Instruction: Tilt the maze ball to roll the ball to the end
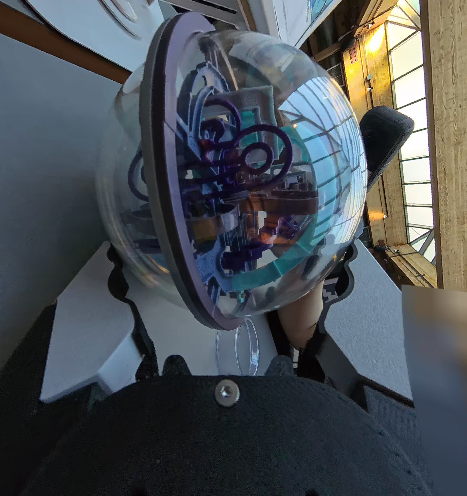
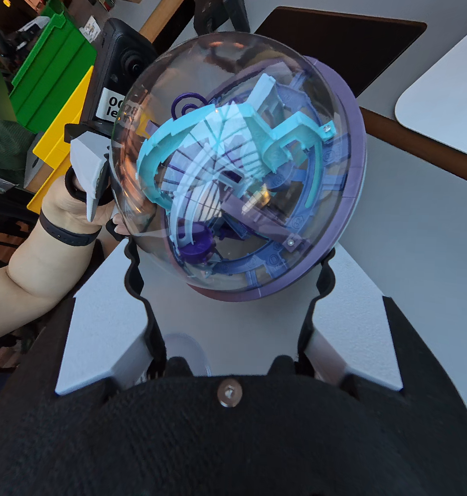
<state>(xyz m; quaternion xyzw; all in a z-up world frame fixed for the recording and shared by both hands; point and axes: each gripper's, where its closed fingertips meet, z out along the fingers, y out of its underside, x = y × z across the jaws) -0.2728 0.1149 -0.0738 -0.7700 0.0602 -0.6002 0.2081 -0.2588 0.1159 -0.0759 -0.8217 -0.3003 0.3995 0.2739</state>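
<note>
The maze ball (image 2: pixel 237 166) is a clear sphere with a purple ring around its middle and teal, blue and purple tracks inside. It is held up off the table. My right gripper (image 2: pixel 229 252) is shut on its lower part, with black pads (image 2: pixel 133 271) against both sides. My left gripper (image 1: pixel 232 249) is also shut on the maze ball (image 1: pixel 227 174), and its white finger (image 2: pixel 92 171) shows against the ball's left side in the right wrist view. I cannot pick out the small rolling ball for sure.
A clear plastic ring stand (image 1: pixel 243 346) lies on the white table (image 2: pixel 415 241) below the ball. Green (image 2: pixel 52 61) and yellow (image 2: pixel 57 134) bins stand at the left. A dark mat (image 2: pixel 347 40) and a white board (image 2: pixel 447 107) lie at the back right. A person's forearm (image 2: pixel 33 273) is at the left.
</note>
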